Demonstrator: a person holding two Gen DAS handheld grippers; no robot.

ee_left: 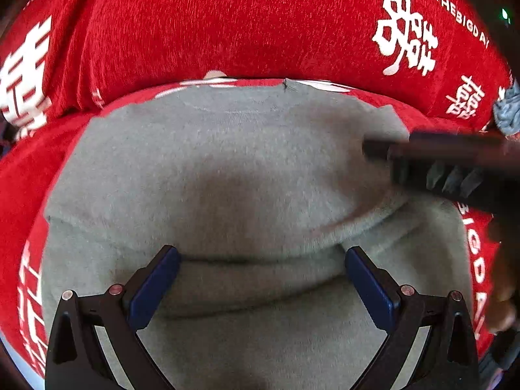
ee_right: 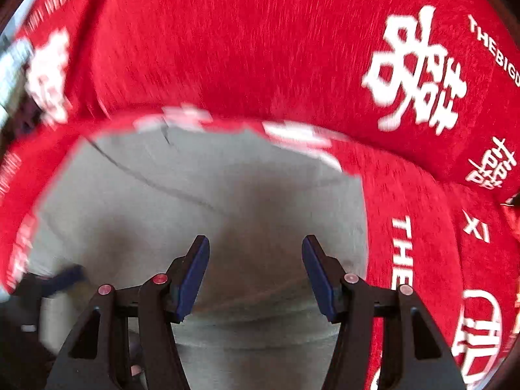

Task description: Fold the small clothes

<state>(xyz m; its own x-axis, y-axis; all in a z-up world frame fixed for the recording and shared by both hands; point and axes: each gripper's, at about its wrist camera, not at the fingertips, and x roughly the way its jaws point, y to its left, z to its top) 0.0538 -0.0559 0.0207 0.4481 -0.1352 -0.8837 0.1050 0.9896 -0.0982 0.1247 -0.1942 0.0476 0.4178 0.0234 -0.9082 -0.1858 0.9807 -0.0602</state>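
Left wrist view | grey garment (ee_left: 227, 169) is lying mid-frame on red blanket (ee_left: 227, 26) | left tongs (ee_left: 261, 260) are gaping over a fold | right tongs (ee_right: 255, 253) are open too, probably ready to pinch.

A home, most likely a bed or sofa: nearly everything in view is soft red fabric (ee_left: 227, 22), a plush blanket printed with white double-happiness characters (ee_left: 406, 32) and the words "THE BIG DAY" (ee_left: 461, 16), wedding bedding of a household kind. It covers the near surface and rises at the far side in a rounded bulge like a pillow or cushion (ee_right: 260, 48). A grey garment (ee_left: 227, 169) lies spread on it. At the far right edge a bit of blue-grey knit (ee_left: 507, 113) shows. No bench, shelf or counter tells of a lab or shop
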